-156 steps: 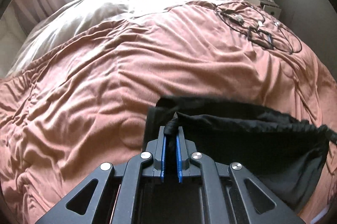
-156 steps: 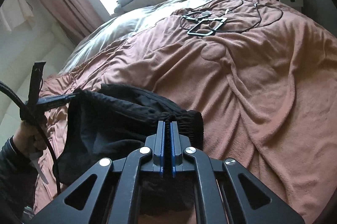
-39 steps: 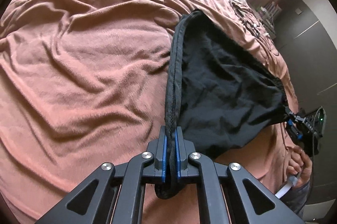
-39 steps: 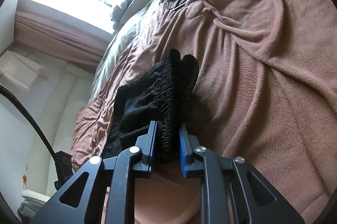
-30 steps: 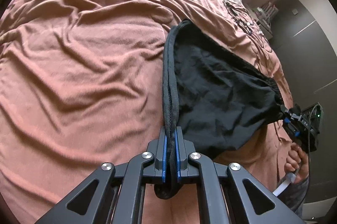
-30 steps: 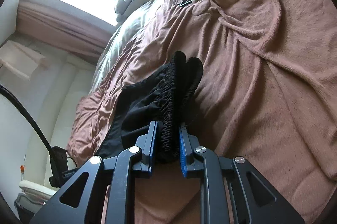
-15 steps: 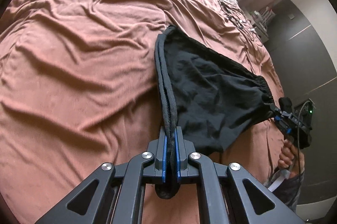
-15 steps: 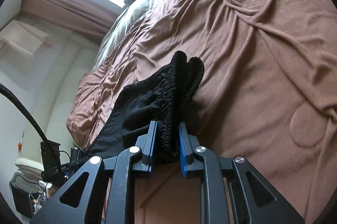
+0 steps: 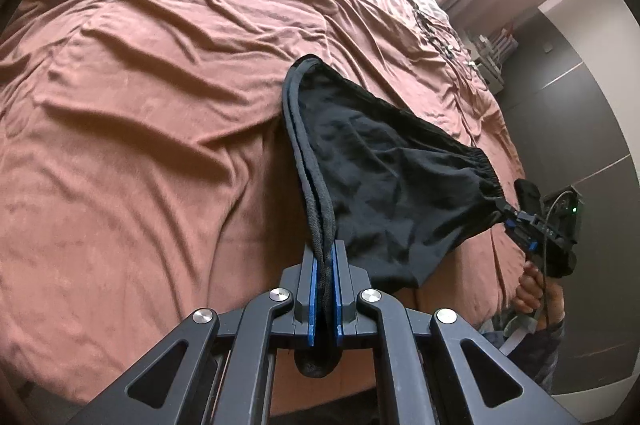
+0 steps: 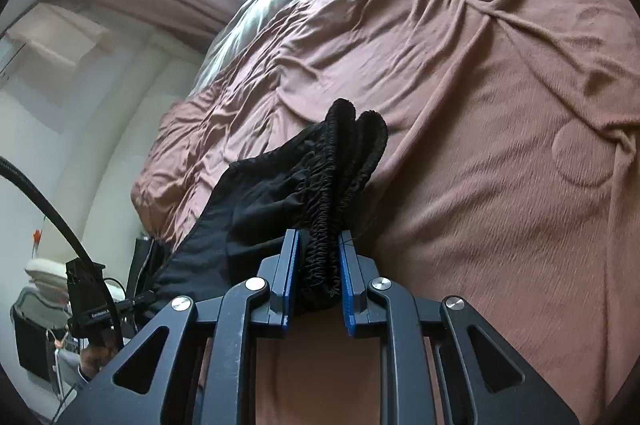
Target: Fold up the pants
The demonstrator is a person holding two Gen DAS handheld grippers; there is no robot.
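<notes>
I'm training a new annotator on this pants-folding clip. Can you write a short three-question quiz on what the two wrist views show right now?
1. True or false: both tongs are shut on the black pants.
2. Which part do the right tongs pinch? A) a leg hem B) the gathered elastic waistband C) a pocket
3. Fill in: the pants hang over a bed covered by a ____-coloured blanket.

Key: 1 true, the left tongs clamp a corded edge. 2 B. 3 pinkish-brown.

Items on the far shelf [image 9: 494,55] too small to identify; cables [image 9: 440,33] on the bedspread [image 9: 160,105] indistinct.
</notes>
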